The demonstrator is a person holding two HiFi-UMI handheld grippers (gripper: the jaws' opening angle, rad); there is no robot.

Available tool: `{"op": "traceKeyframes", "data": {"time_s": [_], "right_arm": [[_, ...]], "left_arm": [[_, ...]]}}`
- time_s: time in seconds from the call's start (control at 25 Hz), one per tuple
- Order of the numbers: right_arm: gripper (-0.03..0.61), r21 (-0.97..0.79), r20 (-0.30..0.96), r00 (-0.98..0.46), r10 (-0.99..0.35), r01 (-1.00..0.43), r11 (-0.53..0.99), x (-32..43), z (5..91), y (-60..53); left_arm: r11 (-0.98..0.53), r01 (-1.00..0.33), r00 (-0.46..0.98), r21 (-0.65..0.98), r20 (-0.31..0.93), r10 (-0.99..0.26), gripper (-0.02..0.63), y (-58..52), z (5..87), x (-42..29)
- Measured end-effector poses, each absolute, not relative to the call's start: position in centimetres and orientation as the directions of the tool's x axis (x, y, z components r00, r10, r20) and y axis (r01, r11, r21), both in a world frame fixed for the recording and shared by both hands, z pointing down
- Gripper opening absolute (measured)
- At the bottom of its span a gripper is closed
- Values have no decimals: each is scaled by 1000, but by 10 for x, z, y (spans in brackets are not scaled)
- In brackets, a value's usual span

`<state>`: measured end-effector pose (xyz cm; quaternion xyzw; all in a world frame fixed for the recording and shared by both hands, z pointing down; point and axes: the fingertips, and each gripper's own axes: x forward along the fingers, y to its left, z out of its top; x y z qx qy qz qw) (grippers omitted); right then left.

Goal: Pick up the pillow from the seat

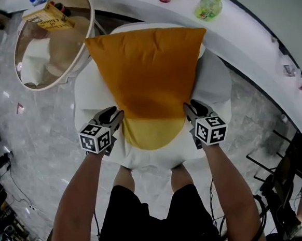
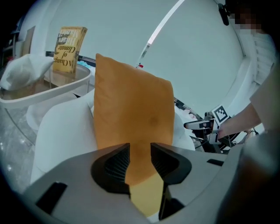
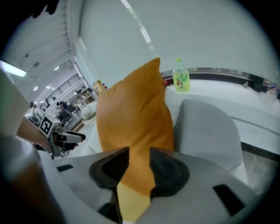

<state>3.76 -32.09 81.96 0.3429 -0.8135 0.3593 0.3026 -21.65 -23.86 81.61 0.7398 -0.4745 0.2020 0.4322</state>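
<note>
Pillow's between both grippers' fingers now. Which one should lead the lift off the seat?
Neither, by the look of it: the left gripper and right gripper each pinch a lower corner of the pillow, symmetrically placed. Lift with both together.

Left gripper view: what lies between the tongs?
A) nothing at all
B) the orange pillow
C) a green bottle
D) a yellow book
B: in the left gripper view the orange pillow fills the gap between the tongs of the left gripper, its fabric reaching both pads.
</note>
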Motion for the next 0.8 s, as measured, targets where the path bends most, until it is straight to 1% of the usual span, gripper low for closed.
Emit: {"op": "traceKeyframes", "data": {"time_s": [0.04,0.08,0.16,0.24,0.32,0.4,0.48,0.56,0.68,0.76,0.8], "right_arm": [[165,-378,738,-581,-343,-777,503,36,821,-325],[186,-380,737,-580,-347,-780,498,35,823,-330],[197,-381,733,-579,-356,-784,490,34,826,-339],[204,-379,729,-581,-361,-783,494,32,829,-346],[210,-375,725,-585,-364,-778,504,29,831,-354],[222,-371,716,-588,-377,-778,507,28,832,-364],[244,-379,695,-600,-397,-774,507,26,829,-373],[276,-395,670,-620,-408,-763,512,22,824,-381],[299,-396,655,-631,-416,-756,522,20,820,-394],[301,-389,657,-627,-419,-758,524,23,820,-402],[302,-387,658,-628,-415,-756,528,24,821,-405]], "left_arm": [[-175,-881,460,439,711,-532,156,-243,819,-220],[-174,-885,452,431,712,-537,178,-248,822,-222],[-175,-892,440,417,712,-547,216,-260,826,-226],[-184,-895,438,407,715,-546,230,-270,829,-228],[-207,-894,444,397,720,-533,278,-282,831,-229],[-227,-895,443,383,721,-533,308,-296,830,-233],[-225,-900,433,372,718,-545,333,-308,828,-240],[-218,-902,428,371,715,-552,375,-317,828,-248],[-229,-902,430,366,715,-551,394,-324,831,-254],[-225,-905,424,361,720,-550,403,-327,835,-258],[-218,-906,422,364,721,-549,420,-329,837,-259]]}}
